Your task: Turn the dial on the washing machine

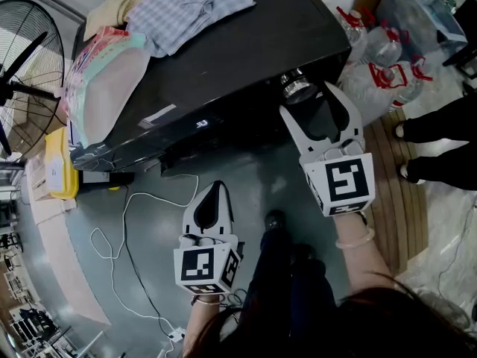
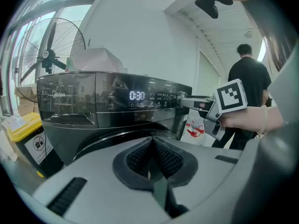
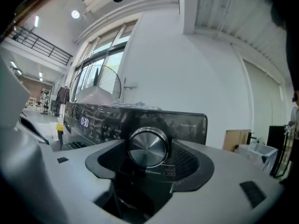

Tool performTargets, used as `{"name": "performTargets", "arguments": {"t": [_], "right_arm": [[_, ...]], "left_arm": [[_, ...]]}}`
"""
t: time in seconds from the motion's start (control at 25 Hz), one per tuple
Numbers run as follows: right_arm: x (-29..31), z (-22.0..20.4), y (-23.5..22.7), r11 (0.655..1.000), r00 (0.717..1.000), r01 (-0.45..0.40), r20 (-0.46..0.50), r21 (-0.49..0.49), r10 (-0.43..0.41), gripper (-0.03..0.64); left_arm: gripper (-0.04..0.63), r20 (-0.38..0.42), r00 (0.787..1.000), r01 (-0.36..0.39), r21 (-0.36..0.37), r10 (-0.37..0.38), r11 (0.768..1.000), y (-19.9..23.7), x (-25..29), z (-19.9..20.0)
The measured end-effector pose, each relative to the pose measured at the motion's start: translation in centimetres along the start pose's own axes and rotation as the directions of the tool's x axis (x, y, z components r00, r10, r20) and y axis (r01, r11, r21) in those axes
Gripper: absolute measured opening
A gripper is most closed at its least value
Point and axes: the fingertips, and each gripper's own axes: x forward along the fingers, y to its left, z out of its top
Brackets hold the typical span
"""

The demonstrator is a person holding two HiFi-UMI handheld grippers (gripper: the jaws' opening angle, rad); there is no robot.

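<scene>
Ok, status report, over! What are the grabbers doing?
Left gripper shut, empty. Right gripper open, jaws either side of round silver metal dial on black washing machine, not squeezing. Nothing in the way.

dial (image 1: 297, 86) on the washing machine (image 1: 253, 43) front, clothes (image 1: 190, 10) on top (fan (image 1: 26, 66) left).

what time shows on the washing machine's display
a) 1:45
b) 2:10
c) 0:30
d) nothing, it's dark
c: in the left gripper view the lit digits on the display of the washing machine read 0:30.
</scene>
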Motion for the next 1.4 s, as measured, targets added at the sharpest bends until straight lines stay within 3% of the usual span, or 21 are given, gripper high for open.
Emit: {"name": "performTargets", "arguments": {"t": [0.24,0.44,0.64,0.88,1.24,1.4], "right_arm": [[0.1,-0.2,0.1,0.999,1.000,0.016,-0.017,-0.035,-0.016,0.290],[-0.1,-0.5,-0.3,0.999,1.000,0.023,-0.007,0.027,-0.023,0.288],[-0.1,-0.7,-0.7,0.981,1.000,0.016,0.020,0.196,-0.021,0.288],[-0.2,-0.7,-1.1,0.918,0.998,0.000,0.053,0.396,-0.023,0.288],[0.0,-0.4,-1.1,0.927,0.998,-0.022,0.064,0.375,-0.002,0.299],[-0.1,-0.6,-0.8,0.964,0.999,-0.014,0.032,0.267,0.005,0.301]], "left_arm": [[0.017,-0.001,1.000,0.000,-0.002,0.000,1.000,0.2,0.0,-0.1],[0.017,0.003,1.000,-0.004,-0.005,0.004,1.000,0.5,0.0,-0.1],[0.017,0.001,1.000,-0.006,-0.007,0.006,1.000,0.7,0.0,-0.2],[0.017,-0.006,1.000,-0.011,-0.009,0.011,1.000,1.0,-0.1,-0.5],[0.017,-0.005,1.000,-0.010,-0.008,0.010,1.000,0.9,0.0,-0.4],[0.017,-0.007,1.000,-0.007,-0.008,0.007,1.000,0.7,0.1,-0.5]]}}
